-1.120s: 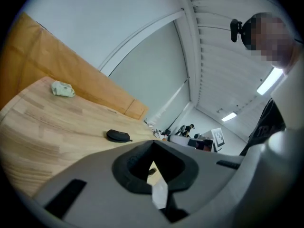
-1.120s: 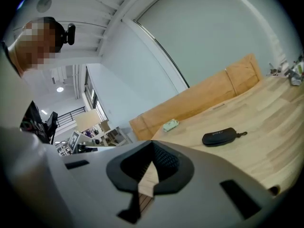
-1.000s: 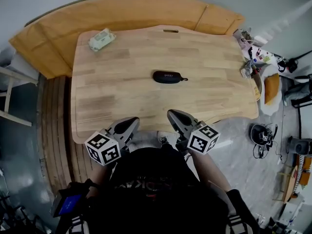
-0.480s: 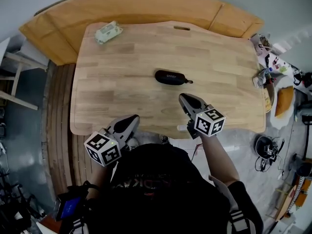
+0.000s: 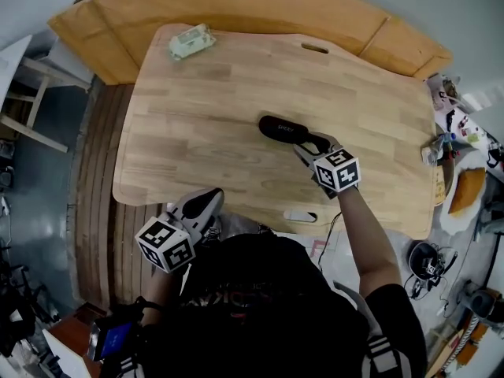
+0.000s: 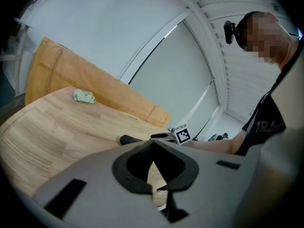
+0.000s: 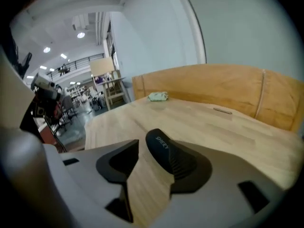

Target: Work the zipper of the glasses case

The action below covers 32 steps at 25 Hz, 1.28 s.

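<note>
Presently on the table (image 5: 236, 85), light wood, rounded corners:

Item 1. Glasses case (image 5: 282, 129), black, oblong, zipped shell with small white lettering on top. It lies flat near the middle of the table, towards the person's right. In the head view its long axis runs from upper left to lower right. The lower-right end points at the right gripper and the upper-left end points away across the table. In the right gripper view the case (image 7: 161, 148) runs lengthways away from the camera, lettering uppermost.

Item 2. Right gripper (image 5: 313, 144), at the case's near end. Its jaws have just been opening and stand apart. The end of the case lies between them, close against the right-hand jaw. Bare table shows between the case and the other jaw, so there is no clamp on the case.

Item 3. Left gripper (image 5: 206, 201), over the near edge of the table, well apart from the case. Its jaws are together with nothing between them.

Item 4. Pale green packet (image 5: 191, 41), at the far left corner of the table, well apart from the case.

Item 5. Wooden panel (image 5: 236, 10), curved, just beyond the table's far edge.
</note>
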### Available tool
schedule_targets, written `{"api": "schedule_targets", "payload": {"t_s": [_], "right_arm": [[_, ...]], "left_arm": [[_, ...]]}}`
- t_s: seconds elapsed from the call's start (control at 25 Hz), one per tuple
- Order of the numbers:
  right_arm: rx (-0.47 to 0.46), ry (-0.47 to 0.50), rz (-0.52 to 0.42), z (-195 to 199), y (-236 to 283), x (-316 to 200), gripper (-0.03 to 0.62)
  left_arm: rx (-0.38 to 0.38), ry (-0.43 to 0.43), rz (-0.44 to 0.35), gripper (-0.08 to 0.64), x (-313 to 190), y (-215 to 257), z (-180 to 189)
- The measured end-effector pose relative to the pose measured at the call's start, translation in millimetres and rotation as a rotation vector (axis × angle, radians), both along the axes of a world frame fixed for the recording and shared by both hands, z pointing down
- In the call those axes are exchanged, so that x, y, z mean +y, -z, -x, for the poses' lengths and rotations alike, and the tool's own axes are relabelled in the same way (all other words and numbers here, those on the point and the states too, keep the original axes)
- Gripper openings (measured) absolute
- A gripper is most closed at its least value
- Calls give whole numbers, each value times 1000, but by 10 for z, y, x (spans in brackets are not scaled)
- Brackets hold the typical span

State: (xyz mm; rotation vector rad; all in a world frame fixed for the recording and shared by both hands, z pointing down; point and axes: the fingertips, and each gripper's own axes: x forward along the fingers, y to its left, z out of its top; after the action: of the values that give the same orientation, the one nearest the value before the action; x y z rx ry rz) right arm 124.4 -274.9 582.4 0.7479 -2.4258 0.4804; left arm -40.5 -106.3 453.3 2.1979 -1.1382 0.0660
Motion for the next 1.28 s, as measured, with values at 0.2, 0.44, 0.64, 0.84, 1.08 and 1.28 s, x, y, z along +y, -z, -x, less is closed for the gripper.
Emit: {"api": "schedule_targets", "payload": {"t_s": [0.2,0.44,0.64,0.84,1.08,1.28], "right_arm": [[241,218,-35,26,-423,-188,302],[444,449,-81,60,-719,-231,367],[512,534,-77,238,-927,-368,380],[564,584,-35,251,-1137,-384,385],[564,555,-23,281,-1227,-415,371],[417,459,13,361,-1037,-362,351]], "left_arm": [[-8,48,21,11,20,-24,-29],[-22,109,41,11,132,-20,-132],[-34,163,75,11,209,-81,-11],[-37,206,97,11,314,-97,10],[-39,239,103,11,444,-128,72],[-32,243,85,11,507,-123,112]]}}
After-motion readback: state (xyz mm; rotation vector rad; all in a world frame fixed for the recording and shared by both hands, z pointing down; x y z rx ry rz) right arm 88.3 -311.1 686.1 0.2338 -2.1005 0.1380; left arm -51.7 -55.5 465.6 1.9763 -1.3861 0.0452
